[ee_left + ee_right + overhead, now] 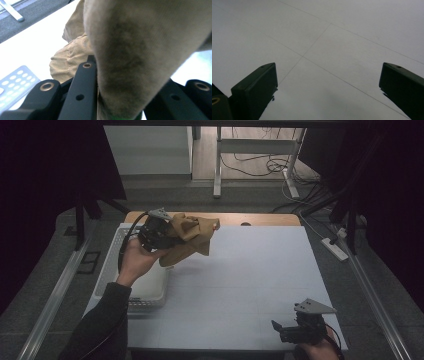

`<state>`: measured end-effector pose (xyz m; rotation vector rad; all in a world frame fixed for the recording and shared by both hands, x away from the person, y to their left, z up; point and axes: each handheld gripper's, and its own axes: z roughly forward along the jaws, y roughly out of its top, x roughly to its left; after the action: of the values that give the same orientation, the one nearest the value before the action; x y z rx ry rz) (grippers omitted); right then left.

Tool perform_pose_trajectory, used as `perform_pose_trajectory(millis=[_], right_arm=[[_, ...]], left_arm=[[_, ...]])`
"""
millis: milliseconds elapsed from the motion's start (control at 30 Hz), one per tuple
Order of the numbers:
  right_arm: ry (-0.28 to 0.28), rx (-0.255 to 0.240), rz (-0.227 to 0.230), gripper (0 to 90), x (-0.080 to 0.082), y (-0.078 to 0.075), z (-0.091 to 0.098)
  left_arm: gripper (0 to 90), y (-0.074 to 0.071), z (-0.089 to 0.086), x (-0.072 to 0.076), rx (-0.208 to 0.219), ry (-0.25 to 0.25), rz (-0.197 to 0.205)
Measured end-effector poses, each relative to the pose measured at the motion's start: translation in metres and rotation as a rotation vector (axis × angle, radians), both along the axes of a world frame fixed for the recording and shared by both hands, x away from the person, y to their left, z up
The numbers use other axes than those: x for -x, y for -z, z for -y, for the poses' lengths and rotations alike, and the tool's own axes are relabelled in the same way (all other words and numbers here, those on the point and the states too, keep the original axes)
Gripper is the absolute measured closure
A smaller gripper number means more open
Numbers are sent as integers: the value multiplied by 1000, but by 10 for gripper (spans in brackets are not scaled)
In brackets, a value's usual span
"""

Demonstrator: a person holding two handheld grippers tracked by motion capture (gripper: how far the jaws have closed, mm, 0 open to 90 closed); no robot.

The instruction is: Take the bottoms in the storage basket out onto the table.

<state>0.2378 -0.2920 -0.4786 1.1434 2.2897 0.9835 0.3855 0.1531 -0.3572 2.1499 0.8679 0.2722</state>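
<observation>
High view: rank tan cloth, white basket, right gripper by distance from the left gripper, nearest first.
1. Tan cloth: clamped in the left gripper, bunched and lifted over the table's far left.
2. White basket: just below, at the table's left edge.
3. Right gripper: farthest, near right corner, jaws open over bare table.

The left hand (134,260) is raised above the table's left side, forearm in a dark sleeve rising from the bottom edge; its left gripper (167,236) points right, jaws clamped on a bunched tan cloth (192,237); the right hand (316,351) sits low at the near right edge; its right gripper (280,330) points left, jaws wide apart with nothing between them.
</observation>
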Motion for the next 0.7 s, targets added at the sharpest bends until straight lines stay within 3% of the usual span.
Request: perform_pose_trajectory(millis=[700], right_arm=[[-5, 4, -1, 20, 0, 0, -1]], left_arm=[[757, 30, 35, -11, -11, 48, -36]])
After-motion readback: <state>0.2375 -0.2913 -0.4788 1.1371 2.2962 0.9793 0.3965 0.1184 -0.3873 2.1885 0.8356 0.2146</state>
